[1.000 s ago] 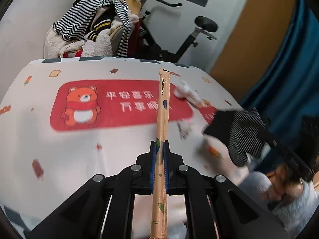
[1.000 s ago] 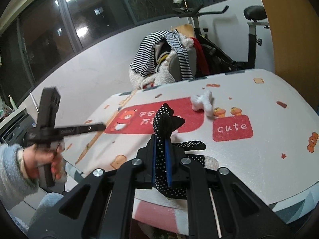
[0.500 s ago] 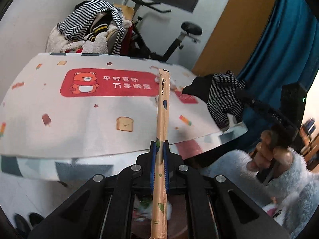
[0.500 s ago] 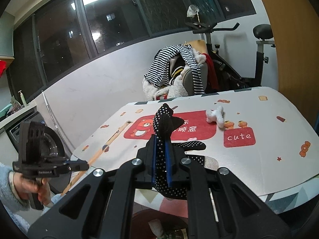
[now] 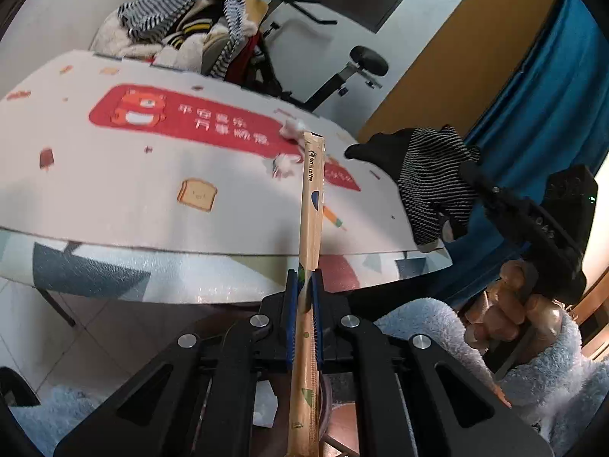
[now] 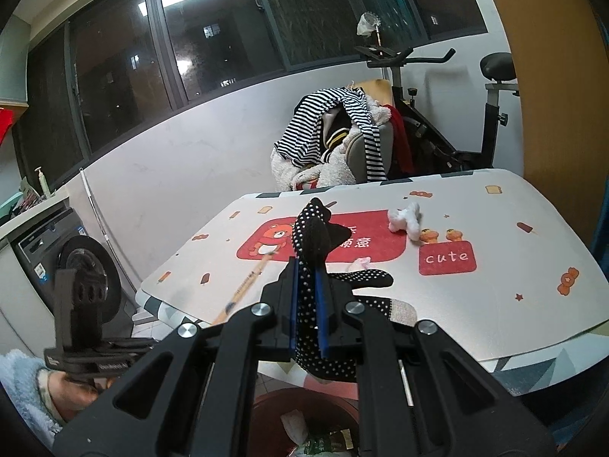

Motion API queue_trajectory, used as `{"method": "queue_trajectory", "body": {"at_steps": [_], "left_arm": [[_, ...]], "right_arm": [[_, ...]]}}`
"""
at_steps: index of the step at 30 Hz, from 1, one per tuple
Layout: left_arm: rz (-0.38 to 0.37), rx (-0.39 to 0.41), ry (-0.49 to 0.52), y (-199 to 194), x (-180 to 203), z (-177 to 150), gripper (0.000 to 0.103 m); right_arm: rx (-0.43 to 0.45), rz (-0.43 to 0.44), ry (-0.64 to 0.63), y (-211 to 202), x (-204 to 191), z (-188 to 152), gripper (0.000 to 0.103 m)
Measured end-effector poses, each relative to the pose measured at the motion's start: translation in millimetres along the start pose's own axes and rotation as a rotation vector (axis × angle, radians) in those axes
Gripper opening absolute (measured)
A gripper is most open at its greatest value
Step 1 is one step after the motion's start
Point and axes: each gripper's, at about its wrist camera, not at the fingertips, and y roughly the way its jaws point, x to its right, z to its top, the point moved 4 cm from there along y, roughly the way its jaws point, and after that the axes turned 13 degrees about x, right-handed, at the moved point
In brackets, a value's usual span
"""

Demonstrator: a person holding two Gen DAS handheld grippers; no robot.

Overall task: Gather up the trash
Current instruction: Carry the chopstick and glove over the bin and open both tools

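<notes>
Kraft-brown paper wraps the long sleeve (image 5: 311, 205) that the left tool (image 5: 303, 316) has clamped between its blue pads (image 5: 290, 316); the jaws are all but closed on it. The sleeve runs straight out ahead of the tool, its printed end up over the desk's near edge, its lower end dropping out of the bottom of the picture. In the right wrist view the same sleeve (image 6: 247, 282) slants up from the left tool (image 6: 114, 346) toward the red bear panel.

The right tool (image 6: 306, 312) is likewise nearly closed, pinching a black glove with white dots (image 6: 310, 251). One end of the glove stands up past the fingertips and the rest hangs below the jaws, a beige cuff showing to the right. From the left wrist view the glove (image 5: 430, 175) hangs just beyond the desk's right corner, with the right hand (image 5: 510, 304) gripping the tool's handle in a fluffy pale blue sleeve (image 5: 456, 346).

On the desk (image 6: 495, 297) lie two pieces of crumpled white tissue: a larger one (image 6: 405, 221) beside the red bear panel, a smaller one (image 6: 359, 262) closer to the near edge. Below the near edge a brown bin (image 6: 316, 419) stands on the floor, with scraps inside.
</notes>
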Motion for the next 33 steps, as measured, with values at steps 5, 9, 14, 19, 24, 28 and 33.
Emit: {"method": "queue_trajectory", "body": {"at_steps": [5, 9, 14, 19, 24, 28, 33], "left_arm": [[0.019, -0.026, -0.009, 11, -7, -8, 0.008], [0.033, -0.064, 0.012, 18, -9, -20, 0.008], [0.045, -0.096, 0.005, 32, -16, -34, 0.008], [0.065, -0.14, 0.007, 45, -23, -51, 0.008], [0.081, -0.182, 0.009, 57, -29, -64, 0.008], [0.099, -0.212, 0.0, 63, -34, -70, 0.02], [0.134, -0.155, 0.003, 49, -36, -60, 0.063]], "right_arm": [[-0.02, -0.004, 0.022, 4, 5, -8, 0.012], [-0.025, -0.004, 0.026, 6, 6, -11, 0.012], [-0.036, -0.01, 0.036, 10, 10, -14, 0.012], [-0.052, -0.016, 0.044, 11, 11, -20, 0.012], [-0.059, -0.015, 0.043, 13, 10, -23, 0.012], [-0.064, -0.014, 0.044, 14, 10, -24, 0.012], [-0.069, -0.015, 0.044, 15, 11, -26, 0.012]]}}
